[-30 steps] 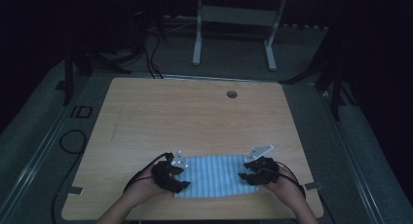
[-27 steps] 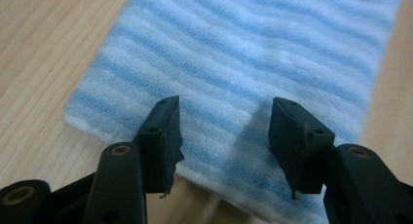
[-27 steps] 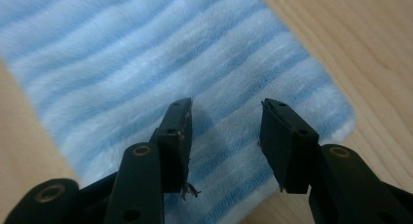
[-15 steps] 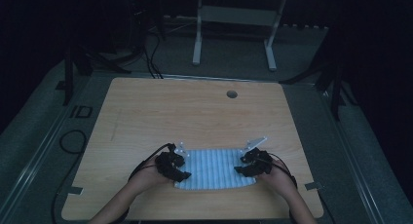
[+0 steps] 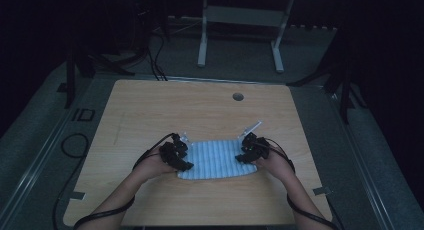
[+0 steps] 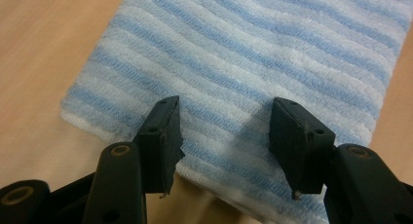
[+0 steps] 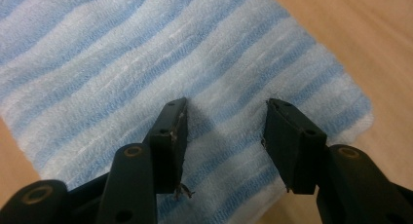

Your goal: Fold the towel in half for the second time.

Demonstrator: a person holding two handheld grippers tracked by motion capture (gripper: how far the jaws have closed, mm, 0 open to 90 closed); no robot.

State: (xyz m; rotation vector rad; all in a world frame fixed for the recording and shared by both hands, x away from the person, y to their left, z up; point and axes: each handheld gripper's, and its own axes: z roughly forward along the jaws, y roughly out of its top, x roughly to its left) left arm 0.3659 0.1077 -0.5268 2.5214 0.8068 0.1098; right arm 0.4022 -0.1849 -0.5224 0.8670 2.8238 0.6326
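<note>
Black rubber-faced jaws of the left gripper [image 6: 224, 136] stand about half apart over the near edge of a blue-and-white striped terry cloth [image 6: 253, 63], nothing pinched between them. The right gripper [image 7: 224, 136] has just been opening its jaws; they now stand equally parted above the cloth's other end, with only flat fabric beneath the gap. From the high view, the left gripper [image 5: 176, 155] sits at the cloth's left end and the right gripper [image 5: 252, 150] at its right end. The cloth [image 5: 215, 159] lies flat near the front edge of the light wooden table [image 5: 200, 110], the person's forearms reaching in from below.
</note>
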